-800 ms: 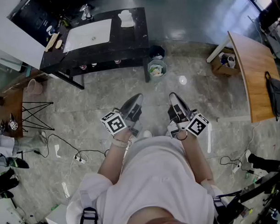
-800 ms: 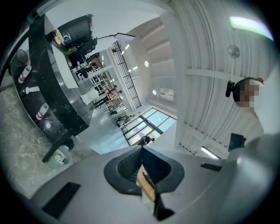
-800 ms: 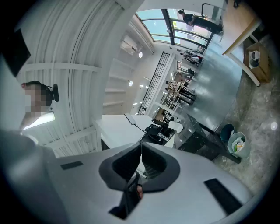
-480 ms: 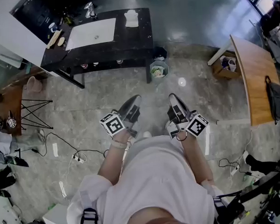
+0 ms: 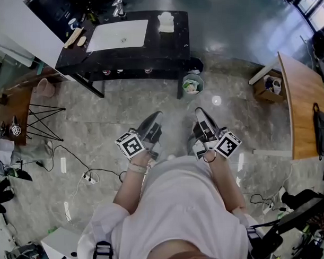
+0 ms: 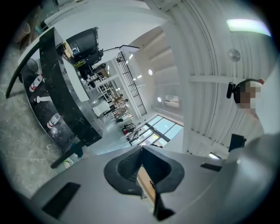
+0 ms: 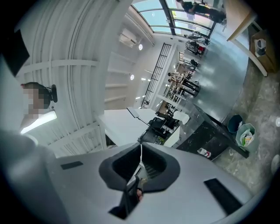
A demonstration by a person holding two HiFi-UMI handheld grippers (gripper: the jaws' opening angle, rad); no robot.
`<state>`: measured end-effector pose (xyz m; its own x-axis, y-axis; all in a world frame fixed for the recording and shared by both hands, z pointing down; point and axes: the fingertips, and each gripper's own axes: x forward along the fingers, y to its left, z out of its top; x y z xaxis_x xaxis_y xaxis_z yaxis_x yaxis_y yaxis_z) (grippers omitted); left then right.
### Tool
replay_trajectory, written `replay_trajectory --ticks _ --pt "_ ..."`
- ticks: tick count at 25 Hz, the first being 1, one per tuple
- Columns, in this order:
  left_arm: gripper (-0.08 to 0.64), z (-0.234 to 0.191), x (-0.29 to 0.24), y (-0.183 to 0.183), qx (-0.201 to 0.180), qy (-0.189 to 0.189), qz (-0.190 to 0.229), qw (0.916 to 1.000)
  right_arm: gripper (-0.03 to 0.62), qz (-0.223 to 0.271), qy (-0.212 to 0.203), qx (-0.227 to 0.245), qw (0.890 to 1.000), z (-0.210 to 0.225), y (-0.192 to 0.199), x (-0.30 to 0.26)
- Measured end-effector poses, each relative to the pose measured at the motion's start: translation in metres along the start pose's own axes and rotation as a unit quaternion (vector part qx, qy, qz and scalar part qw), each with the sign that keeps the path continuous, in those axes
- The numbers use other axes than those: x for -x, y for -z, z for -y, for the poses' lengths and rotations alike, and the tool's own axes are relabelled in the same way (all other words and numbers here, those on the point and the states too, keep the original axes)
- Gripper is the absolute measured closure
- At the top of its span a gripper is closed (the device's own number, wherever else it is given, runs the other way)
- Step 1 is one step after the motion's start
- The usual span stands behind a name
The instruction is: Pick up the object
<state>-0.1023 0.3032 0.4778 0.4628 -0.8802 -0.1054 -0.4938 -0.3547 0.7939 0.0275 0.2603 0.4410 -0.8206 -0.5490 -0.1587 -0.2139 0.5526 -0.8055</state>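
grippers: two. The left gripper (image 5: pixel 157 116) and right gripper (image 5: pixel 200 111) are held side by side just in front of the person's white shirt (image 5: pixel 180 205), pointing out over the floor (image 5: pixel 114 117)
jaws: both pairs are pressed together with nothing between them, going by each gripper view
object: honestly can't tell which thing it is, and neither gripper has it
counters: two. The black counter (image 5: pixel 175 46) is at the top with one white sink (image 5: pixel 119 35) set in it, and the wooden counter (image 5: pixel 302 105) is at the right
on the black counter: one white lump (image 5: pixel 166 21) just right of the sink, too small to name
lower shelf: three small bottles (image 5: pixel 127 71) in a row
bins: one bin (image 5: pixel 192 84) right by the counter's near right corner
open room: a wide stretch of bare stone floor lies between the grippers and the black counter
floor clutter: cables (image 5: pixel 73 161) and one wire stand (image 5: pixel 42 122) sit off to the left, well apart from the grippers
cut off: the wooden counter's far edge runs out of frame, and the stuff in the left corners is too small to make out
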Motion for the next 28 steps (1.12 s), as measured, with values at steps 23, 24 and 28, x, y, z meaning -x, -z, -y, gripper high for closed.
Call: replay_trajectory --ticks 23,24,28 --pt "0.552 -0.078 -0.113 -0.069 0.005 -0.073 0.071 0.9948 0.571 -0.079 -0.038 -0.055 0.995 0.102 -0.081 -0.134" --pt "0.552 -0.079 -0.122 -0.072 0.004 -0.08 0.072 0.9942 0.571 -0.084 -0.041 -0.057 0.994 0.108 -0.087 -0.14" --pt "0.552 -0.082 -0.159 -0.084 -0.003 -0.097 0.08 0.9921 0.571 -0.098 -0.055 -0.066 0.991 0.129 -0.115 -0.161"
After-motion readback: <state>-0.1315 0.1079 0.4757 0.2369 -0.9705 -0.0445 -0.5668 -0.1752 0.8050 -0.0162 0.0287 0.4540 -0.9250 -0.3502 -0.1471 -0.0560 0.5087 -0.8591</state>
